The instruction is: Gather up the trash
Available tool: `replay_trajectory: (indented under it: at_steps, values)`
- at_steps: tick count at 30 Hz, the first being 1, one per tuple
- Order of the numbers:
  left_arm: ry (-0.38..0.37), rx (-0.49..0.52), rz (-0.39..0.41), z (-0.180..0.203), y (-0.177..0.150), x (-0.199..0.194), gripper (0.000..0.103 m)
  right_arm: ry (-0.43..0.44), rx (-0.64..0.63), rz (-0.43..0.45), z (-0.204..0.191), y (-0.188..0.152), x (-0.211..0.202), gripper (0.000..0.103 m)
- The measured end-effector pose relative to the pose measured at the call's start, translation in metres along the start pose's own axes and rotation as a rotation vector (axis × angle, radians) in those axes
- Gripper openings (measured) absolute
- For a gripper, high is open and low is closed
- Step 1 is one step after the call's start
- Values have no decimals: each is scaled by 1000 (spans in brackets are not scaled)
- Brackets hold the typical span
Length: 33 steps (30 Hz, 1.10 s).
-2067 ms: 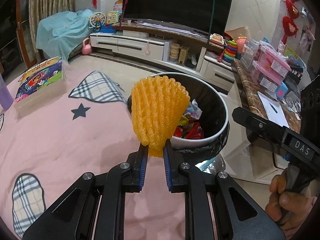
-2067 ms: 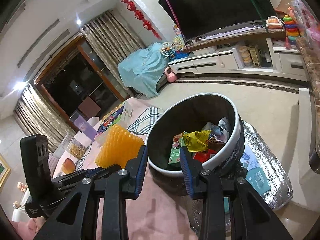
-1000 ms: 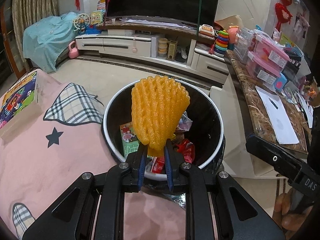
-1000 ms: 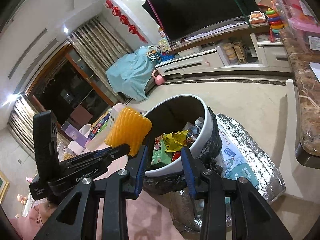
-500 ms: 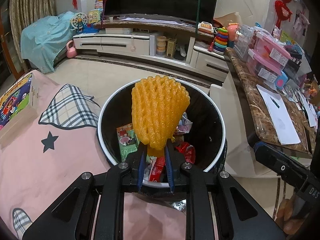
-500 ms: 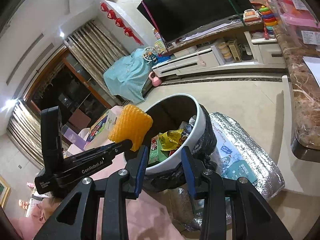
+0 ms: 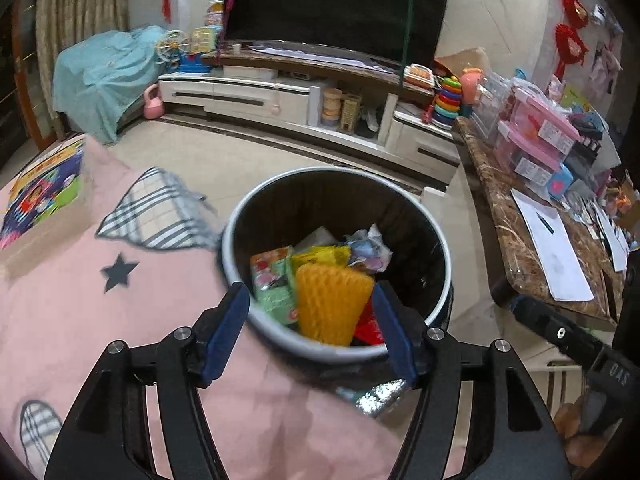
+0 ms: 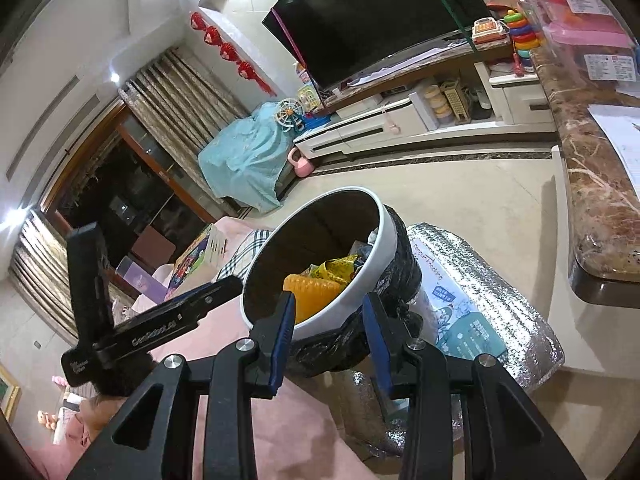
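Observation:
An orange foam fruit net (image 7: 331, 303) lies inside the round black trash bin with a white rim (image 7: 440, 240), on top of several wrappers (image 7: 280, 280). My left gripper (image 7: 312, 308) is open and empty just above the bin's near rim. In the right wrist view the bin (image 8: 384, 264) and the orange net (image 8: 310, 294) show too. My right gripper (image 8: 328, 320) is open and empty, close to the bin's near side. The left gripper's body (image 8: 160, 328) shows at the left of that view.
The pink star-and-plaid blanket (image 7: 100, 320) lies under and left of the bin, with a colourful book (image 7: 40, 192) on it. A marble counter (image 7: 540, 240) with papers and boxes runs along the right. A silver insulated bag (image 8: 480, 300) lies beside the bin.
My left gripper opened and let go of the orange foam net, which dropped into the bin. The right gripper stayed open near the bin.

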<state>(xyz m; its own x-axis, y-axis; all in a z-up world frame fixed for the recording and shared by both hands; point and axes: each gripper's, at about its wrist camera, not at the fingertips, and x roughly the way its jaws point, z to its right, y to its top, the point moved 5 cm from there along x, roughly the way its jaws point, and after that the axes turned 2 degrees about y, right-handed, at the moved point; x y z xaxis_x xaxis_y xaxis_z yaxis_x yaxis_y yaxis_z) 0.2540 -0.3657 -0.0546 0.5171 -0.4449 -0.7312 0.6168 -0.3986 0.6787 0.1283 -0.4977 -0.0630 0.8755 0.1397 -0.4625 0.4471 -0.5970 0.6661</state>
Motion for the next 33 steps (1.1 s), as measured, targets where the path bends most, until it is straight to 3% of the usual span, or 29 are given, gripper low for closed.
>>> replay_trajectory:
  at_steps: [2, 12, 19, 26, 30, 33]
  values:
    - [8, -36, 10, -10, -12, -12, 67, -6, -5, 3, -4, -2, -2, 57]
    - [95, -188, 85, -62, -89, -84, 79, 12, -121, 4, -69, -38, -14, 95]
    - [173, -251, 161, -89, -138, -131, 87, -72, -208, 25, -96, -77, -23, 98]
    - [261, -230, 297, -91, -172, -176, 92, -148, -270, 60, -108, -109, -40, 99]
    - [305, -216, 398, -86, -176, -209, 100, -157, -323, 144, -128, -110, -67, 99]
    - [342, -213, 486, -82, -172, -237, 103, -177, -416, 294, -155, -103, -103, 103]
